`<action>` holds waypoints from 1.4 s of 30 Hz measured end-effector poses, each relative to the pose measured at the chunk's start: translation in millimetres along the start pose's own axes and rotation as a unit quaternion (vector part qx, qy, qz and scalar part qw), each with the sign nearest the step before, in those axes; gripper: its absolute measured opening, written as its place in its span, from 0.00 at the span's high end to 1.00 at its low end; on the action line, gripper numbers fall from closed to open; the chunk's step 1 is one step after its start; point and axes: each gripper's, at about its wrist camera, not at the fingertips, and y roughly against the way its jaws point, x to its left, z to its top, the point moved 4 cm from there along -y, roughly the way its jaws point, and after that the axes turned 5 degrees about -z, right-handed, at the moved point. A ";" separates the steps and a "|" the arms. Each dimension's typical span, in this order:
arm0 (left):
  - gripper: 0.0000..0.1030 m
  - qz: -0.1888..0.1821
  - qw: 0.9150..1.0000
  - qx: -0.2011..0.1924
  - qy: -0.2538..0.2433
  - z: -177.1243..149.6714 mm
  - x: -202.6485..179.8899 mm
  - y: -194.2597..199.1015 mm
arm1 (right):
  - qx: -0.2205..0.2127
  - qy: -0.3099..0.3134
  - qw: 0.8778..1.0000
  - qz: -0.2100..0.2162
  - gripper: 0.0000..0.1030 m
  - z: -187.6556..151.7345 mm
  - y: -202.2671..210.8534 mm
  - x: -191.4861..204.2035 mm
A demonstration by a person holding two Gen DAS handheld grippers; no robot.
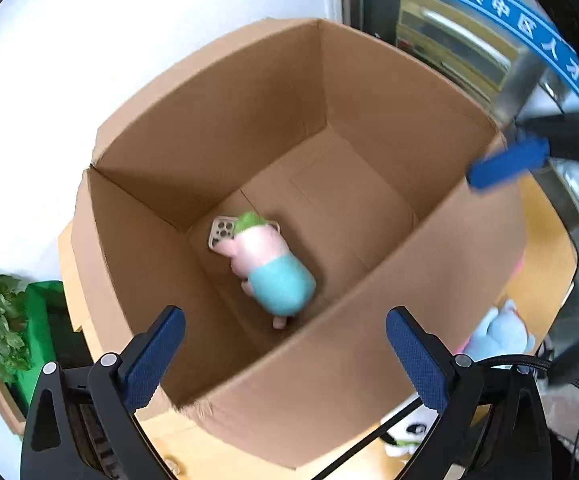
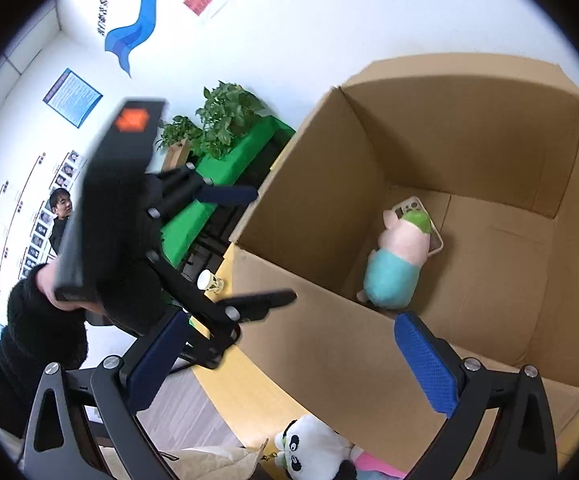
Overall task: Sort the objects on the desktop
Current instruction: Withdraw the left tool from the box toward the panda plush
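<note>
An open cardboard box stands on the yellow table. On its floor lies a plush pig with a green cap, pink body and teal trousers. It rests partly on a beige phone case. My left gripper hovers open over the box's near rim with nothing between its fingers; in the right wrist view the same left gripper shows beside the box, held by a hand in a black sleeve. My right gripper is open and empty above the box's near wall. One of its blue fingers shows at the far rim.
A panda plush, a light-blue plush and something pink lie on the table beside the box. A small white cup stands at the table's edge. Potted plants on a green-covered bench and a person are behind.
</note>
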 end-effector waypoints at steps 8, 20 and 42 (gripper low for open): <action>0.01 0.051 0.997 -0.028 -0.052 10.9 9.9 -10.6 | 0.019 -0.031 0.999 0.010 0.01 3.2 -13.3 -21.6; 0.01 -0.006 0.991 -0.119 0.066 26.4 66.1 -11.6 | 0.036 -0.037 0.998 -0.030 0.01 -13.9 -17.8 -49.7; 0.01 -0.049 0.961 -0.075 0.262 -238.8 -31.6 -10.0 | -0.039 -0.036 0.992 -0.110 0.00 -227.1 38.6 -16.7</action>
